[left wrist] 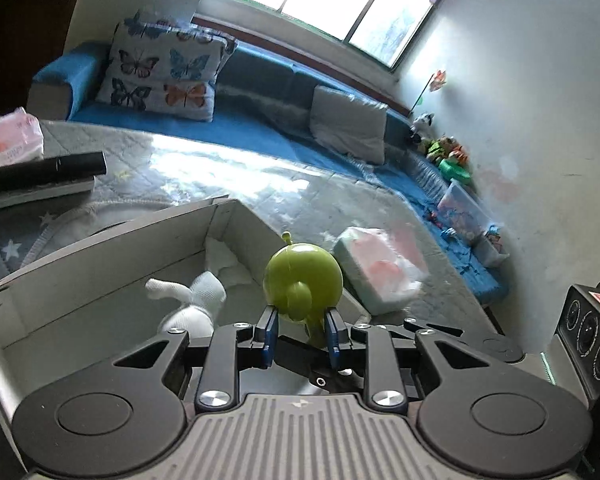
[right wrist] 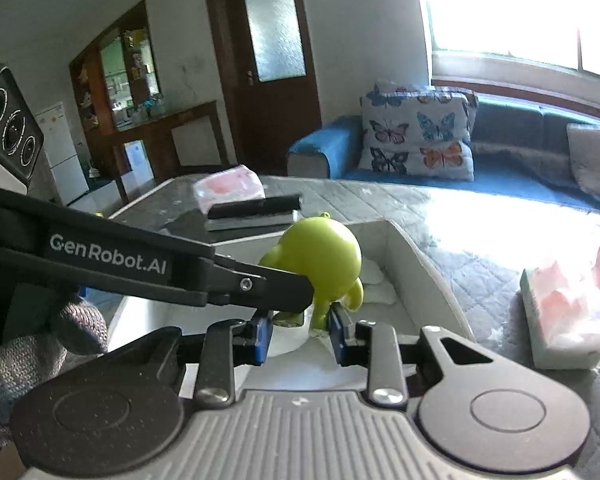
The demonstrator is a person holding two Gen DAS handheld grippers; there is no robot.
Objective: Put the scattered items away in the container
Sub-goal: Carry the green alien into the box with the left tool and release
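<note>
A lime-green round toy figure [left wrist: 302,278] hangs above an open pale cardboard box [left wrist: 220,206]. My left gripper [left wrist: 301,330] is shut on a limb at the toy's underside, and the limb fills the gap between the blue pads. In the right wrist view the same toy [right wrist: 324,252] hangs over the box [right wrist: 420,258], and my right gripper [right wrist: 300,338] is shut on its legs. A finger [right wrist: 260,284] of the left gripper comes in from the left and meets the toy's side. White socks [left wrist: 196,294] lie inside the box.
The box rests on a grey quilted mat. Tissue packs lie right of the box [left wrist: 380,272] and at the far left [left wrist: 8,140]. A black bar on a flat case [left wrist: 44,178] sits behind the box. A blue sofa with a butterfly pillow [left wrist: 160,76] lines the back. A gloved hand [right wrist: 40,340] holds the left gripper.
</note>
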